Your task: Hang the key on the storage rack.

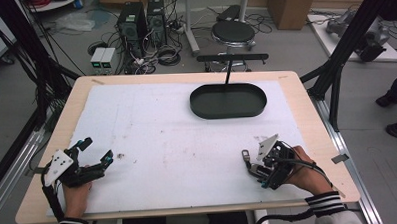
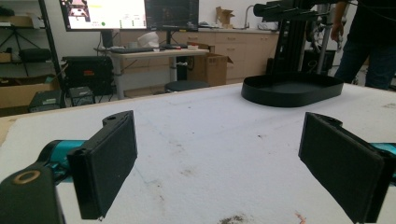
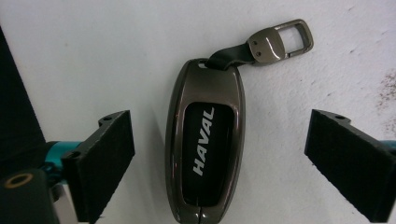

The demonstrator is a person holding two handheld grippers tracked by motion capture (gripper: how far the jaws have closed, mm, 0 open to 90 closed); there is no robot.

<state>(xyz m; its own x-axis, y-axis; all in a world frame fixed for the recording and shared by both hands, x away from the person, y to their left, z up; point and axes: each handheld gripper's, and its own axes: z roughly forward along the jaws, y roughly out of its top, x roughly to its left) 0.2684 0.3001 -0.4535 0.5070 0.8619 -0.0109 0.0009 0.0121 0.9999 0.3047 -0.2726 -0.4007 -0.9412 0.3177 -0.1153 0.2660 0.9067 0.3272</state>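
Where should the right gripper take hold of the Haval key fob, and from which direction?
Grip the key fob across its two long metal edges at mid-body, coming straight down from above. It lies flat, logo up, lengthwise between the open jaws of the right gripper. Probably avoid the clasp: it hangs on a flexible strap.

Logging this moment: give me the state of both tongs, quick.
Left tongs: open, holding nothing, over bare table cover.
Right tongs: open, jaws either side of the car key fob, not touching it.

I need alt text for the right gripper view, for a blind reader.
A dark metallic car key fob marked HAVAL lies flat on the white table cover, between the open right gripper's two black fingers, untouched. Its metal clasp points away.
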